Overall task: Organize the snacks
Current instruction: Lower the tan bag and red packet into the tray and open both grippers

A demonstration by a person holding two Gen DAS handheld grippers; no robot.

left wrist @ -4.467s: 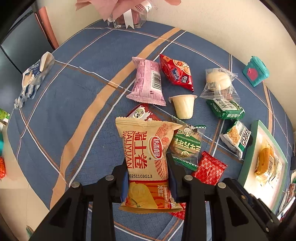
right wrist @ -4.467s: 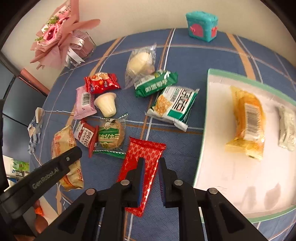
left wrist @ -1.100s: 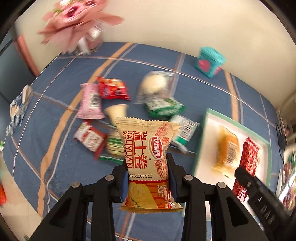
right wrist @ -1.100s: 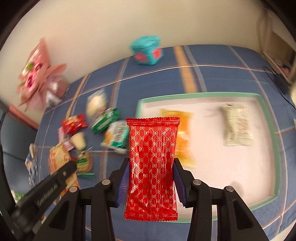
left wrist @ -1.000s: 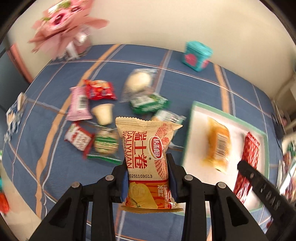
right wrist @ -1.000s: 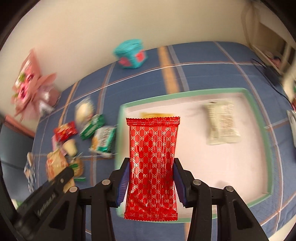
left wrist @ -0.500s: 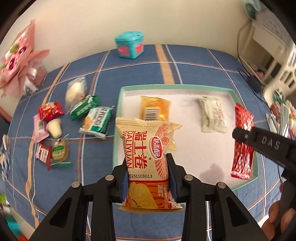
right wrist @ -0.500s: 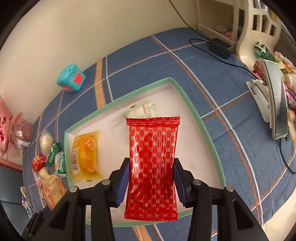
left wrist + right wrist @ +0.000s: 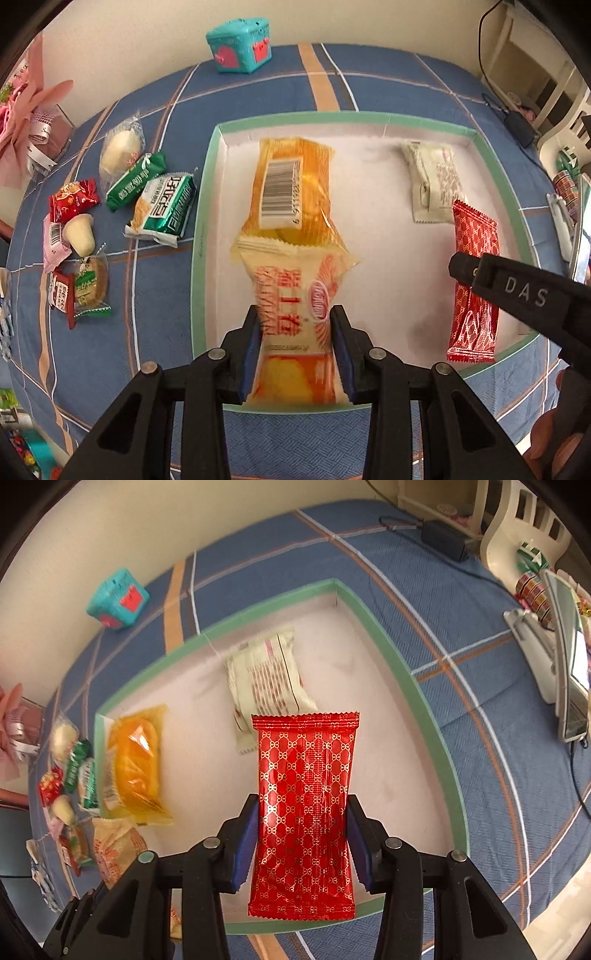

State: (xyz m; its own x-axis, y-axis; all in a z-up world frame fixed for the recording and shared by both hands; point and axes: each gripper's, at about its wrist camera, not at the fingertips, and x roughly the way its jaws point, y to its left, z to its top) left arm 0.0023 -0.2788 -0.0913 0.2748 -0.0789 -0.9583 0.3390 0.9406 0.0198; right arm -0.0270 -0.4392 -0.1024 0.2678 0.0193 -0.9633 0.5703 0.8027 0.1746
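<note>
Blue plaid tablecloth (image 9: 369, 81), green-rimmed tray (image 9: 207, 206); left gripper (image 9: 295, 350) clamped on yellow snack bag (image 9: 295, 295), right gripper (image 9: 301, 845) on red wafer packet (image 9: 303, 805).

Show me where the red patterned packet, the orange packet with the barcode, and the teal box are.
red patterned packet (image 9: 304, 812), right wrist view, middle of its front, between the gripper fingers.
orange packet with the barcode (image 9: 291, 192), left wrist view, on its barcode label.
teal box (image 9: 240, 50), left wrist view, on its front face.

I am looking at a blue plaid tablecloth (image 9: 388, 85) meeting a cream wall (image 9: 147, 33), daylight brightening both.
</note>
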